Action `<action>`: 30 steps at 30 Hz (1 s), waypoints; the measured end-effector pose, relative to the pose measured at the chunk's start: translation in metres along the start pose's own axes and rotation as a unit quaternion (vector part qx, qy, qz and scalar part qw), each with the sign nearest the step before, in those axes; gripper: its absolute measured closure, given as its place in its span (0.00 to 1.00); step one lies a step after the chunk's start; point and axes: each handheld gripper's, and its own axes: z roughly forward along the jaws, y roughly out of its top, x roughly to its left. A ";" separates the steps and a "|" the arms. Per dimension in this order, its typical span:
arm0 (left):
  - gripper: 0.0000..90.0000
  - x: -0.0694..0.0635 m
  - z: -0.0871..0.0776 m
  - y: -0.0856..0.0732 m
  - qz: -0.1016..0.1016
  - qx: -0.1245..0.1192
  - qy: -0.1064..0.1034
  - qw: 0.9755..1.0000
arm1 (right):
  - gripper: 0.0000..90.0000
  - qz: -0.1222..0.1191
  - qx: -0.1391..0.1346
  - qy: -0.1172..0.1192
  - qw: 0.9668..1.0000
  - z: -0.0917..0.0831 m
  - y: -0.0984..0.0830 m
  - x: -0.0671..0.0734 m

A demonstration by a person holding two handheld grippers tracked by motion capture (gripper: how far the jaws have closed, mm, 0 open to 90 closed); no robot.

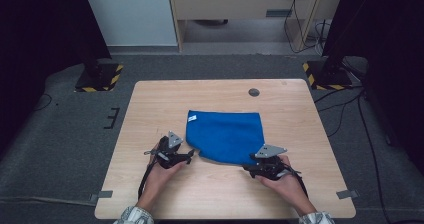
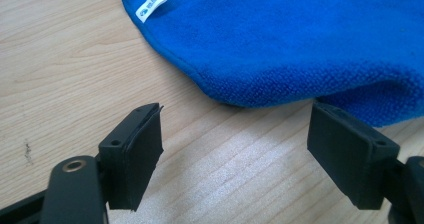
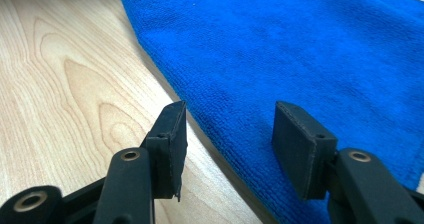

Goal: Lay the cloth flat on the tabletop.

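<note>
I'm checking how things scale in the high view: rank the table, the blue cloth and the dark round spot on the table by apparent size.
1. table
2. blue cloth
3. dark round spot

blue cloth (image 1: 226, 135) on table (image 1: 150, 109), grippers at near edge

Looks like a lab/test bay: lone wooden table (image 1: 150, 104) on grey carpet (image 1: 65, 149), black curtains (image 1: 35, 29) both sides, hazard-striped stand bases (image 1: 100, 78), loose cables (image 1: 345, 109) on floor.
</note>
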 end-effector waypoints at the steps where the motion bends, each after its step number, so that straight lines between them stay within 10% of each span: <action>1: 0.24 0.000 0.000 0.000 0.001 0.000 -0.001 1.000 | 0.52 -0.002 0.002 0.001 1.000 0.001 0.000 0.000; 6: 0.24 -0.002 0.002 0.000 0.005 0.004 -0.004 1.000 | 0.54 -0.007 0.011 0.000 1.000 0.004 -0.001 0.003; 18: 0.31 -0.009 0.011 0.002 0.025 0.010 -0.006 1.000 | 0.95 -0.018 0.022 0.000 1.000 0.009 -0.003 -0.003; 30: 0.19 -0.009 0.018 0.006 0.022 -0.001 -0.006 1.000 | 0.97 -0.006 0.020 0.008 1.000 0.008 -0.003 -0.006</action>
